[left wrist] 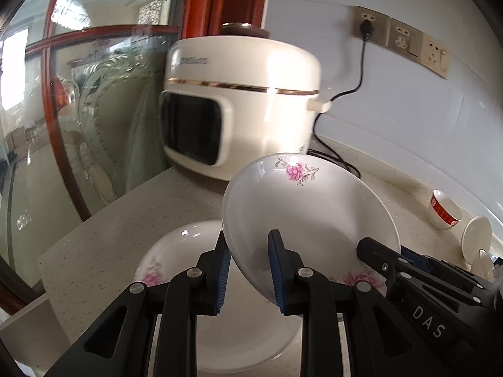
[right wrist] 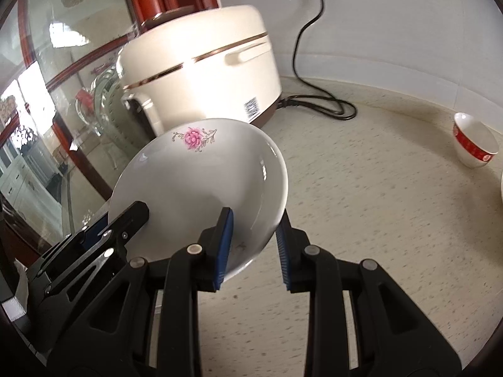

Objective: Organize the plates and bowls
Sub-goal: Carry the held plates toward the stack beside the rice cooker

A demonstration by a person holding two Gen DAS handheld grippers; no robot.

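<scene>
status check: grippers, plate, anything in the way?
Left gripper and right gripper shut on flowered plate, tilted, airborne. Second plate below. Rice cooker close behind.

Close wrist views, shared plate [left wrist: 301, 207]

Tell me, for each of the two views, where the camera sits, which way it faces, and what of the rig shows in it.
Left wrist: sits on the left gripper, facing forward and downward over the counter toward the rice cooker; its own fingers pinch the held plate, and the right gripper shows at the right.
Right wrist: sits on the right gripper, facing the same cooker; its fingers clamp the plate, with the left gripper at the left.
Shared: the plate, cooker, counter and red-banded bowl.
</scene>
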